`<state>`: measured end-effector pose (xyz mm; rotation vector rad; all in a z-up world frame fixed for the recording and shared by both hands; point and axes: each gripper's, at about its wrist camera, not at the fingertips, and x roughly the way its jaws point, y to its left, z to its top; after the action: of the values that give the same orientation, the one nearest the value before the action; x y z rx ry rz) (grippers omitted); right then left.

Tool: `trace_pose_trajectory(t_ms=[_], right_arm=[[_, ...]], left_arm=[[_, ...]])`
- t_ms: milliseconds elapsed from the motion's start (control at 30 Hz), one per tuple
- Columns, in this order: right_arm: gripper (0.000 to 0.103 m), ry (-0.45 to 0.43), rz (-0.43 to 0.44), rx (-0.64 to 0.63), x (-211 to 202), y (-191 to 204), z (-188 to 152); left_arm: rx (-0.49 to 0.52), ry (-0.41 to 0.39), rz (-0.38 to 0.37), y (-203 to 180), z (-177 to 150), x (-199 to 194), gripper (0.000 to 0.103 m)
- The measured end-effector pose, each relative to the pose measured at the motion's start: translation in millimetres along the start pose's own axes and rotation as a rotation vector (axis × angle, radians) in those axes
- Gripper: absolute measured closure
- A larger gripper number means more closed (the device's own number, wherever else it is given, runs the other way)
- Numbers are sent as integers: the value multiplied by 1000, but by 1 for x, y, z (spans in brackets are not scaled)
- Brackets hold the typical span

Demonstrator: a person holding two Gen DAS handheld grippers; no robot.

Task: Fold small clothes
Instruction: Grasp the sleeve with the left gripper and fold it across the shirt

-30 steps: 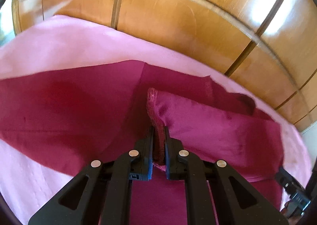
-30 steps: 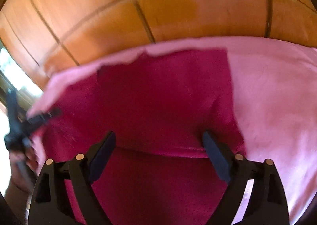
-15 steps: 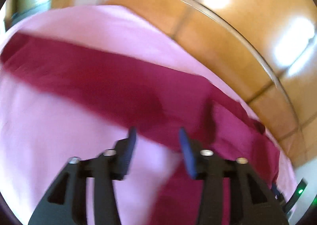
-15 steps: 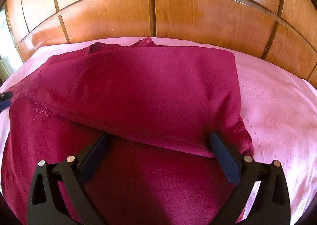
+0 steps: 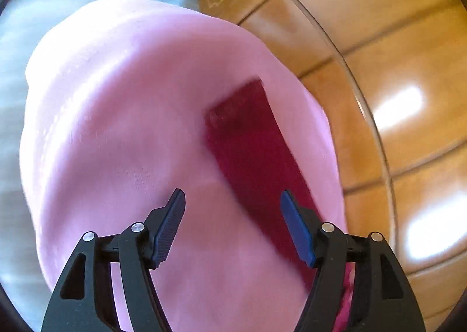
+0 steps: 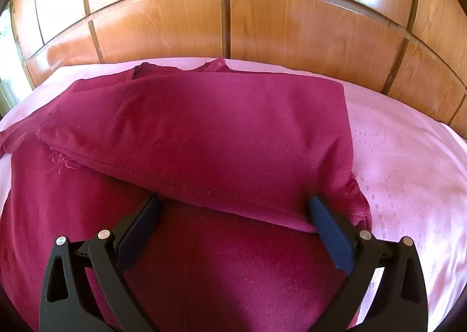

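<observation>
The maroon garment (image 6: pixel 221 139) lay spread on the pink bedsheet (image 6: pixel 408 174), reaching almost to the wooden headboard (image 6: pixel 227 25) at its far edge; seen from the right wrist camera, it was a deep wine red, soft and matte, with one broad panel folded over the rest so that a thick doubled layer ran slantwise across the lower cloth; the folded panel's right side made a straight, clean edge, while its left corner showed a stitched hem and a few loose, frayed threads; a scalloped or lacy trim peeped out at the edge nearest the headboard; the cloth below the fold lay flat, with faint creases; the right gripper (image 6: pixel 233 212) hung over the near edge of the fold, its jaws spread as wide as they went, the dark pads on either side of the fold's edge and nothing pinched between them; from the left wrist camera, blurred, the garment (image 5: pixel 251 151) showed only as a narrow dark red strip on the bedsheet (image 5: pixel 116 127), running alongside the headboard (image 5: pixel 394 69); the left gripper (image 5: pixel 232 203) was over bare sheet beside that strip, its jaws opening, with no cloth between them.
</observation>
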<state>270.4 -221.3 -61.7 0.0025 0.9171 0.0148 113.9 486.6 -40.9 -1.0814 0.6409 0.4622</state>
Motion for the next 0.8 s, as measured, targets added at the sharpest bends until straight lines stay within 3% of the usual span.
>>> trace_pose_trajectory(t_ms=[167, 233, 333, 433, 567, 700, 800], right_arm=[[2, -3, -8, -5, 1, 2, 0], [2, -4, -9, -7, 1, 2, 0], [2, -4, -10, -8, 2, 2, 0], [2, -5, -13, -11, 2, 2, 0], [2, -5, -13, -11, 2, 2, 0], [2, -5, -12, -11, 2, 2, 0], [2, -7, -8, -8, 2, 2, 0]], left_arm=[[-12, -13, 53, 2, 25, 19, 51], [16, -3, 92, -3, 29, 31, 63], [48, 5, 112, -10, 34, 39, 95], [114, -11, 105, -29, 30, 33, 97], [184, 1, -38, -61, 7, 10, 97], [302, 32, -179, -114, -39, -11, 97], [392, 89, -233, -151, -85, -11, 97]])
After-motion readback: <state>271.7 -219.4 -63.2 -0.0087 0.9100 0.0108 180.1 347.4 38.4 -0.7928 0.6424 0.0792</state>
